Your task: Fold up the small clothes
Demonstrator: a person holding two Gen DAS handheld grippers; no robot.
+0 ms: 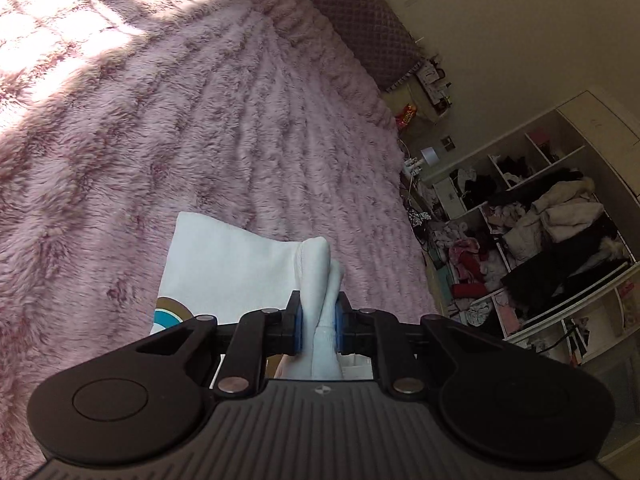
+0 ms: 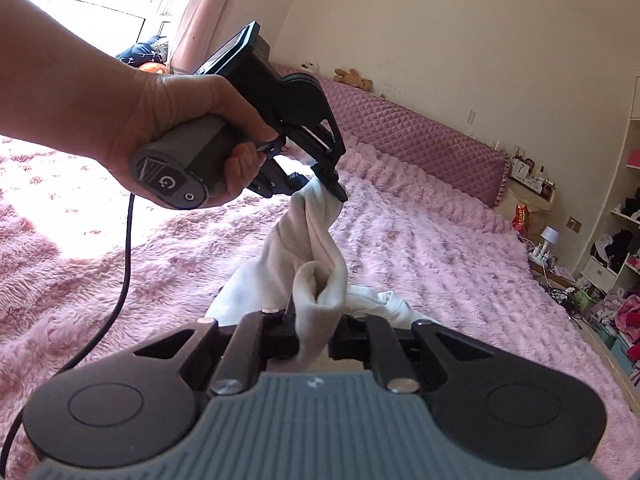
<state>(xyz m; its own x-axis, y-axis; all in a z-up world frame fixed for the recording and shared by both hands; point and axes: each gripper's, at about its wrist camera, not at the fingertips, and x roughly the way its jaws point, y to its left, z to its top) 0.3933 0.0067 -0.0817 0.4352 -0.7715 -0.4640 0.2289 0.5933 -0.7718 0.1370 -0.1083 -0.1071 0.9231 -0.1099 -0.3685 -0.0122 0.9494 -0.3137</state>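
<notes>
the left tongs [image 1: 318, 316] are clamped on a bunched fold of the white garment [image 1: 224, 268], blue pads [image 1: 298, 320] pressing the cloth from both sides. the right tongs [image 2: 314, 332] pinch another gathered part of the same garment, jaws nearly together on the fabric. between the two grips the cloth hangs twisted above the bed [image 2: 420, 248] with its fluffy pink blanket (a teal and tan print shows on the flat part in the left wrist view). a hand [image 2: 172, 128] holds the left tool's grey handle. cluttered shelves [image 1: 540, 240] stand beside the bed.
</notes>
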